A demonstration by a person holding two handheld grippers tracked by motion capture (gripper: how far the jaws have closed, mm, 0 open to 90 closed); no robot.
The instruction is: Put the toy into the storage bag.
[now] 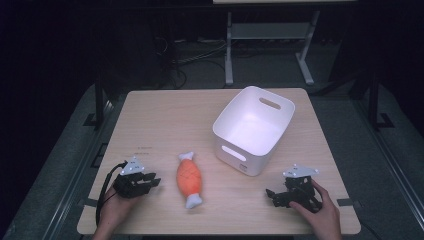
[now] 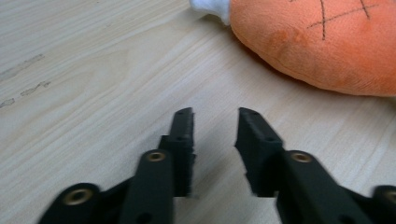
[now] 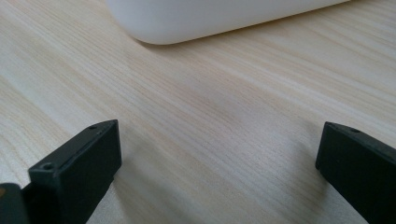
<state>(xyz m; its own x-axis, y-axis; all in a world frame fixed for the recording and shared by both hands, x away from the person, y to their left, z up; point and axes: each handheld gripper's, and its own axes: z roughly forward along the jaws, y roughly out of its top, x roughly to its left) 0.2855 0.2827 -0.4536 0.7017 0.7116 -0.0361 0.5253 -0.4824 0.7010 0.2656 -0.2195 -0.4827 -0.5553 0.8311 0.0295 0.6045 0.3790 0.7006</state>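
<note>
On the near left of the tabletop, the left hand-held gripper rests low, its jaws parted by a narrow gap with nothing between them, as the left gripper view confirms. It points toward the plush toy, an orange stuffed piece with white ends, which lies just beside it near the front middle of the tabletop. In the left gripper view the toy's orange body sits ahead and to the right of the jaws, apart from them, with bare wood in between.

Judgement: the step in hand appears to be the approach to the toy for a grasp. To do it well, the jaws would likely need to spread wider than they stand now, since the toy's body looks broader than the present gap; a pinch across the narrower end near a white tip may hold more surely. The soft body should give under pressure, so a centred, low bite is advisable.

The left hand comes in from the bottom edge, holding the tool roughly level. The right hand-held gripper rests at the near right, jaws spread wide and empty in the right gripper view, held by the right hand. The white bin stands beyond it, its near wall ahead of those jaws, apart from them.
</note>
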